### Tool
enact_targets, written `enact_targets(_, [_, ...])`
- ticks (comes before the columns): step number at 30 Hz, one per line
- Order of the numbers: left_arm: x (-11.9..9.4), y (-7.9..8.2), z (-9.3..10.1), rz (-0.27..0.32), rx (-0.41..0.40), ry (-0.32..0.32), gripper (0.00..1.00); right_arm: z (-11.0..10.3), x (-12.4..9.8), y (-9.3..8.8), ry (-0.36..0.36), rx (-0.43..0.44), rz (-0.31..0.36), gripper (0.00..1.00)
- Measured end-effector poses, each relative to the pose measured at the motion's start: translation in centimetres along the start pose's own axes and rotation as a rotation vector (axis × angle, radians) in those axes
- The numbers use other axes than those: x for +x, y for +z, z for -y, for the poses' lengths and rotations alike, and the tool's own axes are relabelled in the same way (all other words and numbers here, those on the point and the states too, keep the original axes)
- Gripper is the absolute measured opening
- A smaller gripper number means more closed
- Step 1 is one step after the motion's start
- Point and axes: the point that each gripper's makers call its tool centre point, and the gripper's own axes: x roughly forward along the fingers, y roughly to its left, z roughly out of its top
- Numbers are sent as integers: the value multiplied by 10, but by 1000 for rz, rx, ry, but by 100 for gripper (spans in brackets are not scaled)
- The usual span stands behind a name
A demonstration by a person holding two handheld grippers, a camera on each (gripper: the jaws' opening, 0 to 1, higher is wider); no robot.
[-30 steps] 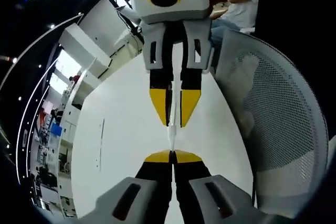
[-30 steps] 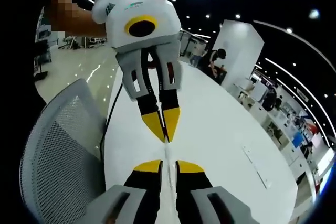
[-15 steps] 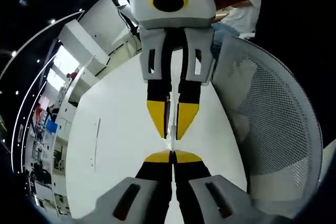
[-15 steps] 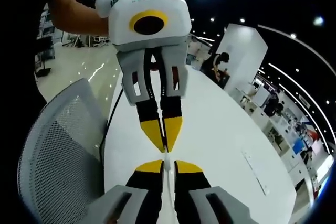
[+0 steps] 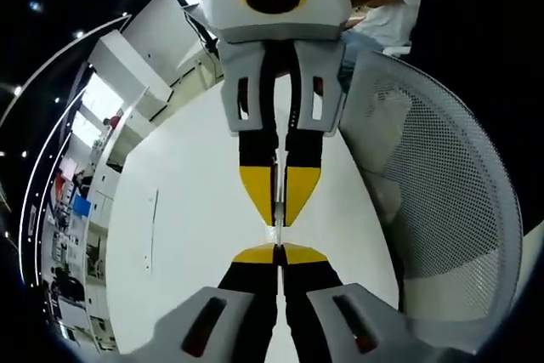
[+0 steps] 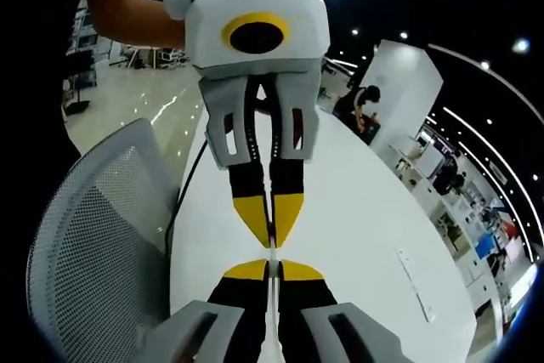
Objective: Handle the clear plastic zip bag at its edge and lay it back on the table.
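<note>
Pinching a thin, limp clear plastic zip bag [image 5: 277, 231] edge-on at frame centre, the left gripper [image 5: 278, 252] and right gripper [image 6: 269, 267] clamp shut above the white table [image 5: 187, 235].

an open-plan office: long white table [image 6: 357, 210], mesh chair [image 5: 433, 184], rows of desks [image 6: 463, 201] behind.

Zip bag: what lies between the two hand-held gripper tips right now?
In the left gripper view, a short edge-on strip of the clear zip bag spans from the left hand-held gripper to the right hand-held gripper.
</note>
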Motion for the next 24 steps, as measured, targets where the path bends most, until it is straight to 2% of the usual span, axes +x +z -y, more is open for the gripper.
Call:
enact_targets(6, [4, -3, 3, -29, 28, -11, 0, -2, 1, 0, 7, 6, 2, 0])
enact_targets(15, [5, -3, 0, -31, 55, 7, 0, -1, 1, -1, 4, 13, 0, 0])
enact_targets(24, [4, -4, -2, -25, 36, 18, 0, 1, 1, 0, 6, 20, 3, 0])
